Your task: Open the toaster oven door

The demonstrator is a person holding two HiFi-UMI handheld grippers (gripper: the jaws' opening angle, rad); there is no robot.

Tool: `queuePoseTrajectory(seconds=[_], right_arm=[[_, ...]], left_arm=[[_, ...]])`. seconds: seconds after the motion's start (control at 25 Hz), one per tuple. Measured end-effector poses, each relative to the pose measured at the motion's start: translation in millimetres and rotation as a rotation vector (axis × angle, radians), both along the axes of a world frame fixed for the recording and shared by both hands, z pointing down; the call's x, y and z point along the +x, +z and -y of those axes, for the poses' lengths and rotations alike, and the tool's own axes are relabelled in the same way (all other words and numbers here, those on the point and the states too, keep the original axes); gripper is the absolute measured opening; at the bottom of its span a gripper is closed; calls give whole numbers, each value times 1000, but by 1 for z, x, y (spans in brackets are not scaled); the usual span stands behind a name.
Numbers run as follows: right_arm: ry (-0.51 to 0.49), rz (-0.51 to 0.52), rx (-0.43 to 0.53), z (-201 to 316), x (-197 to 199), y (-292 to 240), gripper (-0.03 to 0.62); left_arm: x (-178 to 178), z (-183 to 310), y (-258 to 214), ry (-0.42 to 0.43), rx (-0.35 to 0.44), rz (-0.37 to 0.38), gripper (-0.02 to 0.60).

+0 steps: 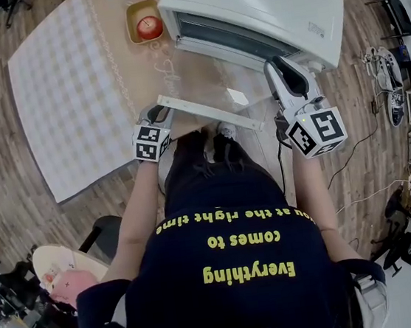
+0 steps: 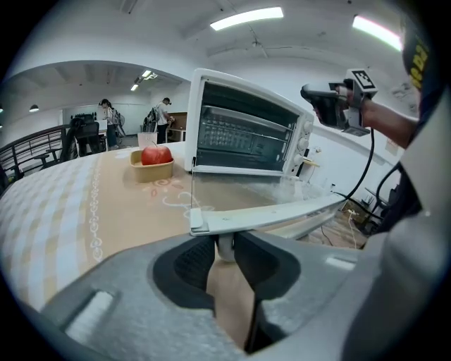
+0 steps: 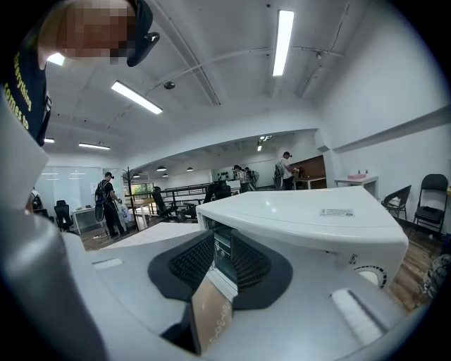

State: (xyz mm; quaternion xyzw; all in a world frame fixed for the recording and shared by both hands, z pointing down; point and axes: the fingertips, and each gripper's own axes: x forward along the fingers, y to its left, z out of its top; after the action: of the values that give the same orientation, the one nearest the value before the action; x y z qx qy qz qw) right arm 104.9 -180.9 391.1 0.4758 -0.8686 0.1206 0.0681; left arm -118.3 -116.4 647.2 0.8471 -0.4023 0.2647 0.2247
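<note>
Head view: the toaster oven (image 1: pixel 260 4) stands on the worktop (image 1: pixel 71 102). Its glass door (image 1: pixel 215 91) is swung down nearly flat in front of the oven, toward the person. The left hand-held gripper (image 1: pixel 162 113) sits at the left end of the door handle (image 1: pixel 210 113). The right hand-held gripper (image 1: pixel 283 68) hovers by the oven's right front corner.

Left gripper view: the jaws are nearly together, clamped on the handle's white end post under the bar. The door is probably stiff on its hinge, and its glass is breakable. The rigid handle looks the safest hold.

Right gripper view: the jaws stand a narrow gap apart, empty, aimed across the oven's top.
</note>
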Motion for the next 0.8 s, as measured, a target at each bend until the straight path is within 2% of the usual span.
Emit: queuePoseTrajectory(seconds=[0.32,0.8], right_arm=[[-16,-7,0,2,-5,-2,89],[-23,-1,3,1,-6,-2,89]], left_arm=[[0,-3,17,-22,-93,25,86],[0,-3,15,-35,-95,30,86]])
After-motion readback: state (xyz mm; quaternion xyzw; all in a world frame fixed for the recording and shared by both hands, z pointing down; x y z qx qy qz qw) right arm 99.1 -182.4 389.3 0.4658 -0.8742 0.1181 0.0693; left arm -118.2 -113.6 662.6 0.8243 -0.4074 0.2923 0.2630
